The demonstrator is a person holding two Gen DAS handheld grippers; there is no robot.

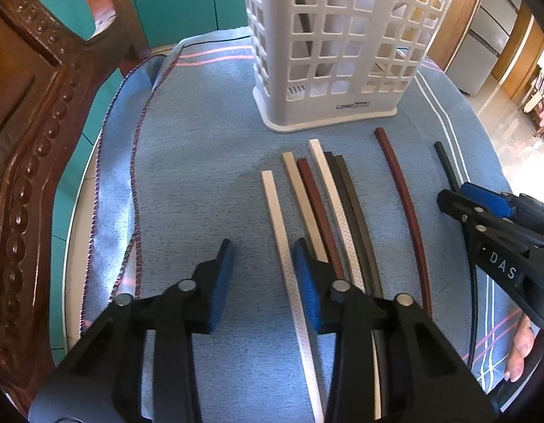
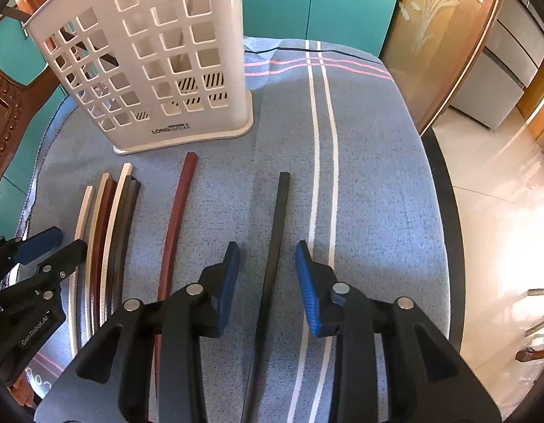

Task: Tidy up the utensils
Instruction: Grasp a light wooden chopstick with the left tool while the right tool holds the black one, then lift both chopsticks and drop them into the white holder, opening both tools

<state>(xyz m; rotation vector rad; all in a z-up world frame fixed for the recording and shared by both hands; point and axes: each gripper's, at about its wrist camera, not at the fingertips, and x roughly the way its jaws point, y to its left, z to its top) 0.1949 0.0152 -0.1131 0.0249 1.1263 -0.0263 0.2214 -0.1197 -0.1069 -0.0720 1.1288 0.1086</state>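
Note:
Several long chopsticks lie on a blue cloth in front of a white lattice utensil holder point(image 1: 342, 46), also in the right wrist view point(image 2: 155, 63). A white chopstick point(image 1: 282, 246) lies leftmost, beside a bundle of beige, maroon, white and dark ones point(image 1: 328, 211). A lone maroon chopstick point(image 1: 406, 204) point(image 2: 173, 225) and a black chopstick point(image 2: 275, 239) lie further right. My left gripper point(image 1: 265, 257) is open above bare cloth, its right finger over the white chopstick. My right gripper point(image 2: 266, 261) is open, its fingers on either side of the black chopstick above it; it also shows in the left wrist view point(image 1: 483, 208).
The blue cloth point(image 2: 370, 176) covers a round table. A carved wooden chair point(image 1: 32, 141) stands at the left edge. A teal wall lies behind the holder. A glass panel point(image 2: 441, 35) and tiled floor are to the right. A dark stick stands inside the holder.

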